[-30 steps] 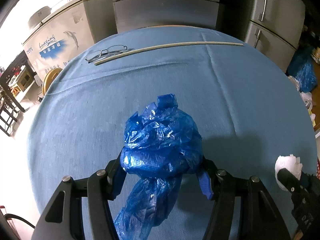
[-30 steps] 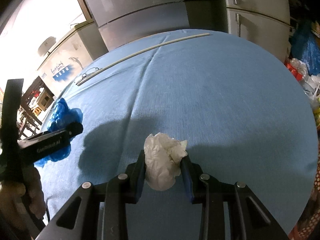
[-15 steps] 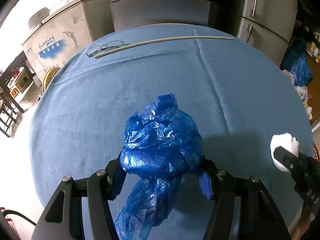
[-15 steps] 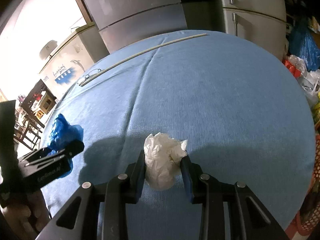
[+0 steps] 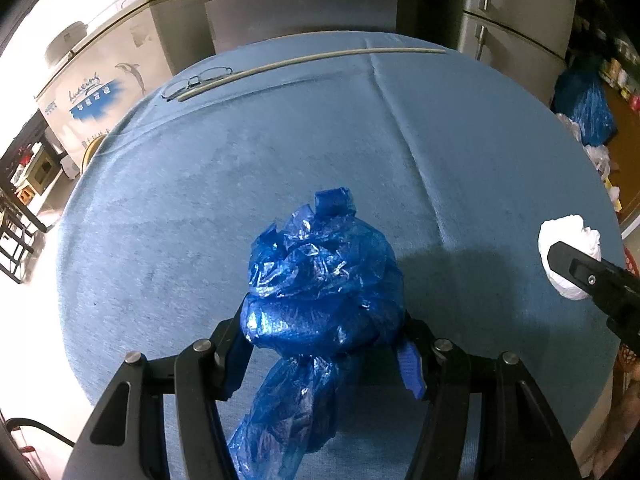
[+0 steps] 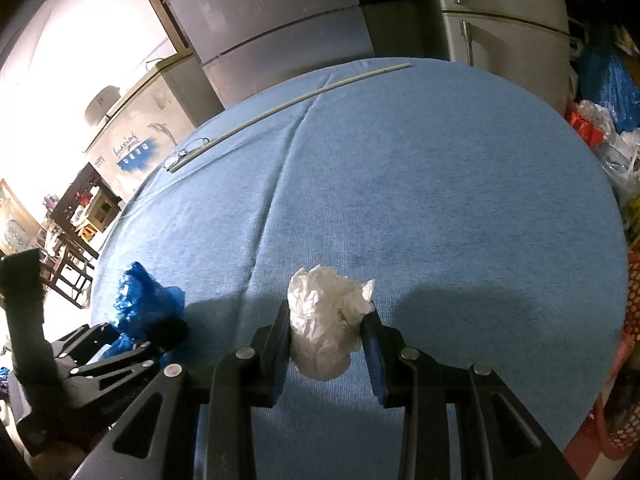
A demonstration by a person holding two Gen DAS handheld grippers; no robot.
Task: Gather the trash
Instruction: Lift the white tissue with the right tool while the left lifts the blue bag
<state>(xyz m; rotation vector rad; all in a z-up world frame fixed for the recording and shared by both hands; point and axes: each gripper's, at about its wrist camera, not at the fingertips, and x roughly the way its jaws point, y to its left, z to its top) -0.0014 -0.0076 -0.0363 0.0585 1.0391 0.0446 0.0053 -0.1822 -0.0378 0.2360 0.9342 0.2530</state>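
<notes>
My left gripper is shut on a crumpled blue plastic bag, held above the round table with its blue cloth; the bag's tail hangs down between the fingers. My right gripper is shut on a crumpled white paper wad, also held over the table. In the left wrist view the paper wad and the right gripper show at the right edge. In the right wrist view the blue bag and the left gripper show at the lower left.
A long pale stick and a pair of glasses lie at the table's far edge. Grey refrigerators and a white chest freezer stand behind. A red perforated basket and full bags sit at the right.
Both grippers have risen and drawn back a little, so more of the table shows. Each still holds its item as before.
</notes>
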